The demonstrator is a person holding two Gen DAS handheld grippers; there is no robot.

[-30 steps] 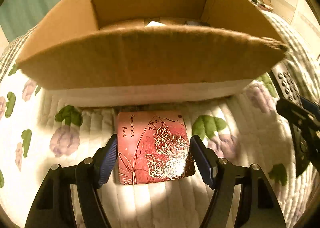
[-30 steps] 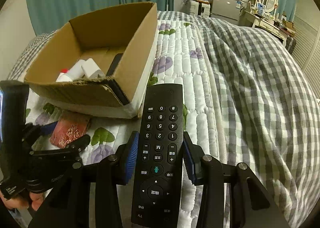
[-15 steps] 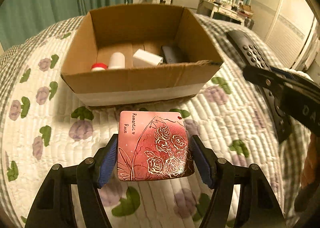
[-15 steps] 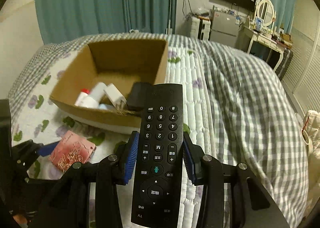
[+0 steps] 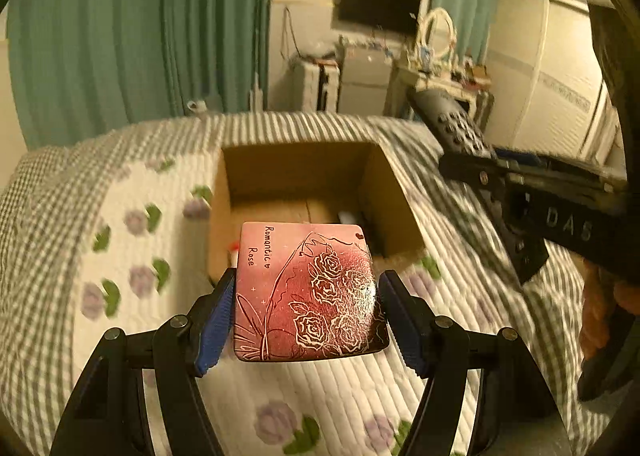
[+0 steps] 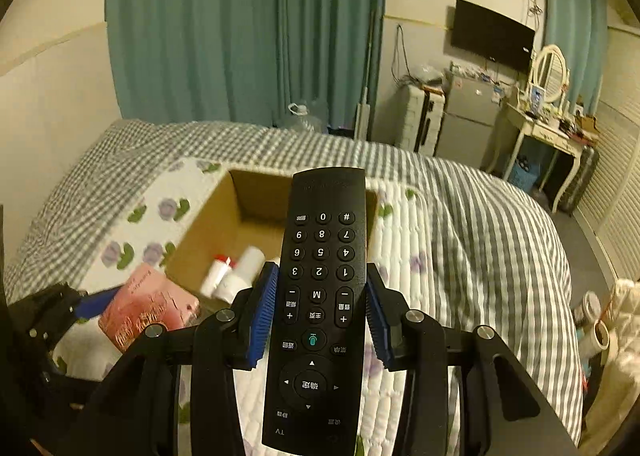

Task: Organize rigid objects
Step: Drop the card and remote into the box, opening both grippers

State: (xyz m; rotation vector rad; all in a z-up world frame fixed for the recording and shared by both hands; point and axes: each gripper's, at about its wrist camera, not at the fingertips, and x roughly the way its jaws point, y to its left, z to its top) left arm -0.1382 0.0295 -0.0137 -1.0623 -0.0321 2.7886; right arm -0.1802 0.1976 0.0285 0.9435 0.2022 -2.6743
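Note:
My left gripper (image 5: 306, 308) is shut on a flat red box with gold roses (image 5: 306, 292) and holds it in the air, on the near side of the open cardboard box (image 5: 394, 192) on the bed. My right gripper (image 6: 318, 308) is shut on a black TV remote (image 6: 320, 296), also held high, with the cardboard box (image 6: 208, 224) below and beyond it. The remote (image 5: 460, 128) and right gripper show at the right of the left wrist view. The red box (image 6: 144, 304) shows at lower left of the right wrist view. White bottles (image 6: 236, 268) lie inside the cardboard box.
The bed has a white flowered quilt (image 5: 132, 256) and a grey checked blanket (image 6: 480, 224). Teal curtains (image 6: 240, 28) hang behind. A dresser with mirror (image 6: 548, 116), a small fridge (image 6: 468, 120) and a wall TV (image 6: 492, 34) stand at the far right.
Both grippers have risen well above the bed with their objects still held. The cardboard box now looks smaller and lower, and more of the room shows.

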